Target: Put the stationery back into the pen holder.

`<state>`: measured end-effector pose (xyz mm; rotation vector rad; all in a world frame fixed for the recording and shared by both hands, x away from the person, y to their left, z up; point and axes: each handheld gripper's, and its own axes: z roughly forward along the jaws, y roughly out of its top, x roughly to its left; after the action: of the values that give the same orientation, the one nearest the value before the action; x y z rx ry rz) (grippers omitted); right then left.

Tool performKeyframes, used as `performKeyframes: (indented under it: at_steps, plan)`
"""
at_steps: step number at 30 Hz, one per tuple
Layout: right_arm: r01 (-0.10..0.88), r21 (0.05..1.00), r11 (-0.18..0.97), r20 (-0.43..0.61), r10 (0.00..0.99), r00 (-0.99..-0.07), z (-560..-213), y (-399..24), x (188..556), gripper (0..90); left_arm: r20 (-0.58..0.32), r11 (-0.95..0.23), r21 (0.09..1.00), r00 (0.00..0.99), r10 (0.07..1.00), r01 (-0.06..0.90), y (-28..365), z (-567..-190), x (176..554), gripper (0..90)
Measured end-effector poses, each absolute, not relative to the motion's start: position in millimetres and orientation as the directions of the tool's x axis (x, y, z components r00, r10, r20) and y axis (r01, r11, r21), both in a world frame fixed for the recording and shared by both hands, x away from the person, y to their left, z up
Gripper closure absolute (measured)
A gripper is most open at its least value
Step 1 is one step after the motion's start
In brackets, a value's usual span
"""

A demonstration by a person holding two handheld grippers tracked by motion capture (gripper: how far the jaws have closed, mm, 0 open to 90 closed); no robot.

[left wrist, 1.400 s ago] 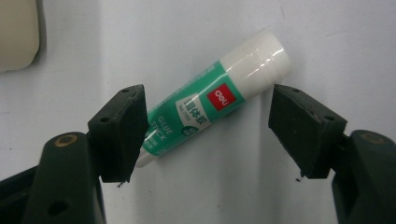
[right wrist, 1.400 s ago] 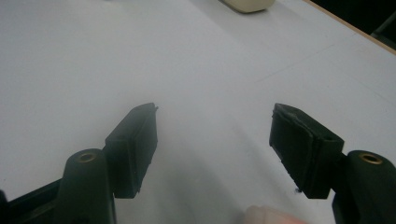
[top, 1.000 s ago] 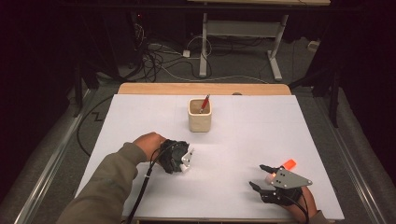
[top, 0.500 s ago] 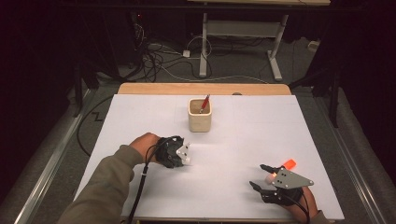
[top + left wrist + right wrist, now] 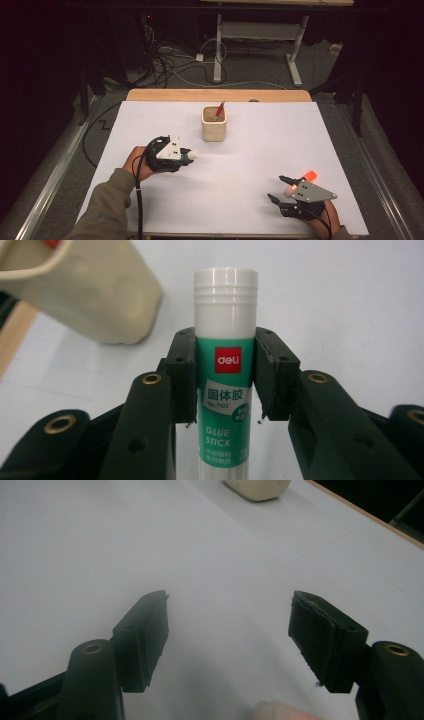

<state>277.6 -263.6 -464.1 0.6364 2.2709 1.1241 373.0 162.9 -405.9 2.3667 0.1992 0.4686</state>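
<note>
Since the earlier frames the left hand-held gripper (image 5: 189,156) has been carried up the white counter (image 5: 260,150) toward the cream cup (image 5: 214,123), and its jaws have just been closing. A glue stick (image 5: 225,360) is seen clamped between them: in the left gripper view the two black pads are pressed against the green label on either side, with the white cap projecting beyond the fingertips and the lower body running back between the jaws. In the high view the white cap is seen at the tip of the gripper, pointing toward the right, just below and left of the cup but apart from it. A red pen (image 5: 219,111) is seen standing tilted inside the cup. The right hand-held gripper (image 5: 280,187) is held low near the counter's near right corner, well apart from the glue stick. Its jaws are spread wide with nothing between them, only bare counter being seen past the pads (image 5: 145,635).
</note>
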Motion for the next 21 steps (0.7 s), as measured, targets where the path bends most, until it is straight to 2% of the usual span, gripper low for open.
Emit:
performKeyframes:
  at_steps: [12,21]
  plan:
    - [0.174,0.827,0.535,-0.245,0.622,-0.744,-463,-265,277,32.5,0.201,-0.520,0.848,0.850,0.486,0.097,180,-421,365,64.1]
    - [0.175,0.827,0.534,-0.244,0.622,-0.744,-463,-265,278,32.5,0.138,-0.392,0.909,0.784,0.605,0.143,184,-429,369,64.1]
